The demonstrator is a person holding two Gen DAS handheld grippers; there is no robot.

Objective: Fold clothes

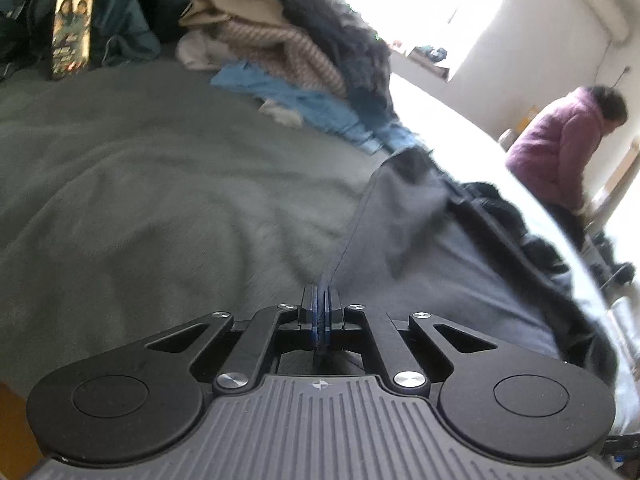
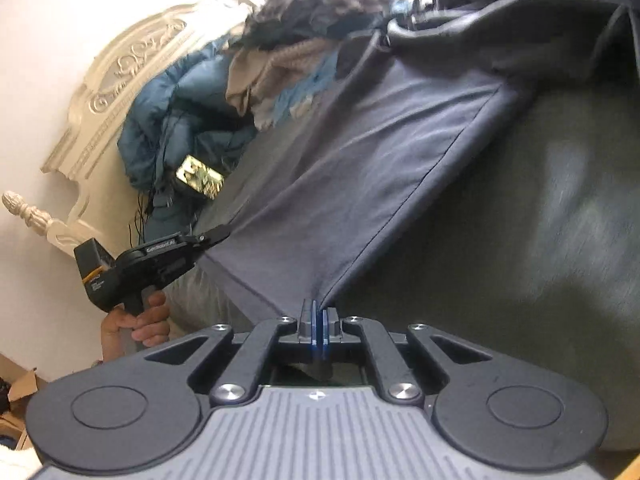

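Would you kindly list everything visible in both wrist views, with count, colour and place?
dark garment: one, navy grey, stretched between both grippers over the bed
blanket: one, grey-green, covering the bed
clothes pile: one heap, beige, blue, black, far end of bed
puffer jacket: one, teal, by the headboard
headboard: one, cream, carved
printed box: one, by the jacket
bystander: one, purple jacket, background
left gripper: black, shut on garment
right gripper: black, shut on garment
left hand: one, holding left gripper's handle

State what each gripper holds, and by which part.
Left gripper and right gripper each pinch the hem edge of the dark blue garment, stretched between them.
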